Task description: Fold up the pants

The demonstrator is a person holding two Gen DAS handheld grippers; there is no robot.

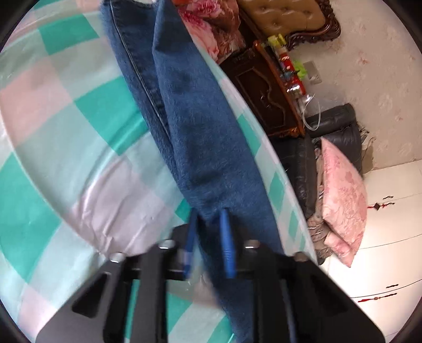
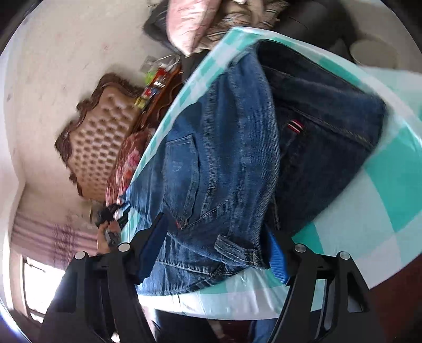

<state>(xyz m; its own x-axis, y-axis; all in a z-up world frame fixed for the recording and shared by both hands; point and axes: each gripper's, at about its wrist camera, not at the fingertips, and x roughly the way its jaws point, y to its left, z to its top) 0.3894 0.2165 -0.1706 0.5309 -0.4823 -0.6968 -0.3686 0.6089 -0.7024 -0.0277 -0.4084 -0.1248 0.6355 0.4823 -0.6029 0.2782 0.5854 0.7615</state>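
Blue denim pants (image 1: 195, 124) lie on a bed with a green, pink and white checked sheet (image 1: 66, 147). In the left wrist view the legs stretch away from my left gripper (image 1: 209, 216), whose blue pads are shut on the leg end. In the right wrist view the waist end of the pants (image 2: 211, 168), with a back pocket and belt loop, lies between the blue pads of my right gripper (image 2: 213, 237), which stands wide around the waistband. A second, darker pair of jeans (image 2: 321, 137) lies beside it.
A dark wooden nightstand (image 1: 266, 89) with small items stands beside the bed, next to a tufted headboard (image 2: 102, 137). A floral pillow (image 1: 208, 23), a pink cushion (image 1: 345, 195) on a dark chair, and white cabinets (image 1: 390, 237) are nearby. The bed edge (image 2: 237, 308) is close below.
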